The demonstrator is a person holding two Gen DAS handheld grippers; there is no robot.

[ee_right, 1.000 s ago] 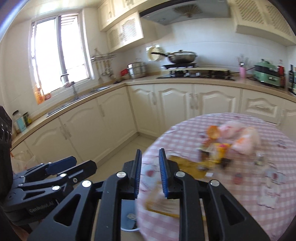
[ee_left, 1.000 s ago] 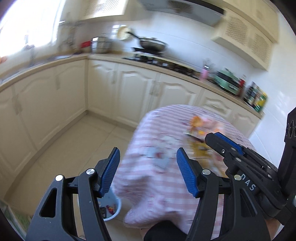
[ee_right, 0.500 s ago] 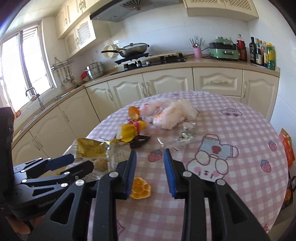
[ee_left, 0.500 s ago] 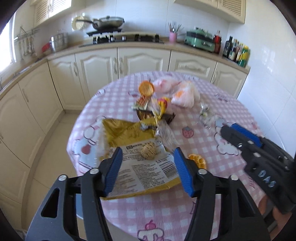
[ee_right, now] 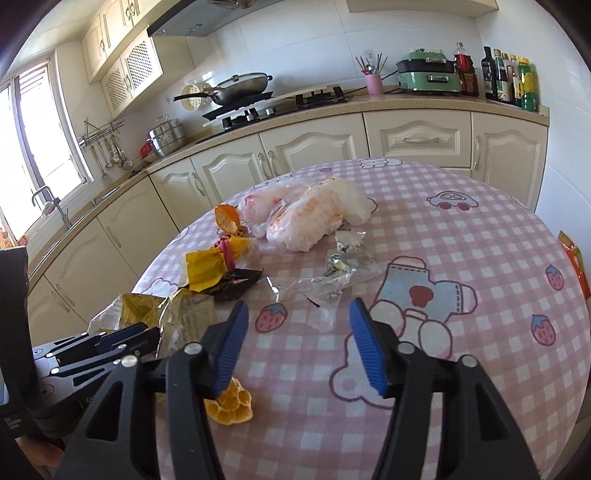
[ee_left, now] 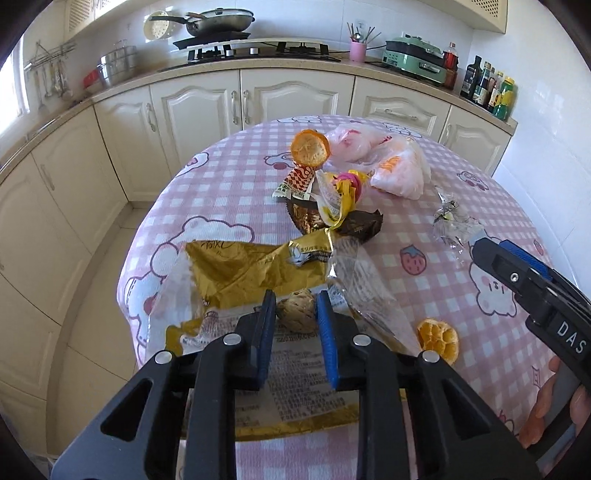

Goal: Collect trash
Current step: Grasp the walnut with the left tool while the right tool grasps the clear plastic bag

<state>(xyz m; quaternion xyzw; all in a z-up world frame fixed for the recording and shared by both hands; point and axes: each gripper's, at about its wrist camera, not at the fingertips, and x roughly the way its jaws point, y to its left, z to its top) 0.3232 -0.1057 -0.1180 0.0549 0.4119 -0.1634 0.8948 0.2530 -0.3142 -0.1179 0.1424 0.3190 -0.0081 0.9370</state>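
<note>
- Left tongs, lower centre of the left wrist view: fingers narrowed onto a small brown walnut-like lump, one blue pad against each side of it. The lump sits on a large gold wrapper.
- The gold wrapper lies flat at the near left edge of the worktop, printed side up under the tongs, crumpled gold foil above it in the frame.
- Orange peel piece lies lower right of the lump, on the pink checked cloth, apart from the wrapper.
- Middle of the frame, above the gold wrapper: a dark brown wrapper, a yellow wrapper over it, a red-and-white patterned packet, and an orange peel cup standing on edge.
- Two pale plastic bags lie upper right of that pile; a clear crumpled wrapper lies to the right, near the tip of the right tongs.
- Right tongs, lower centre of the right wrist view: fingers spread wide, holding nothing, over the cloth just below the clear wrapper.
- In that view the peel piece lies at the lower left, beside the left-hand finger.
- Background, upper part of both frames: cream cabinets, a hob with a pan, bottles at upper right.
</note>
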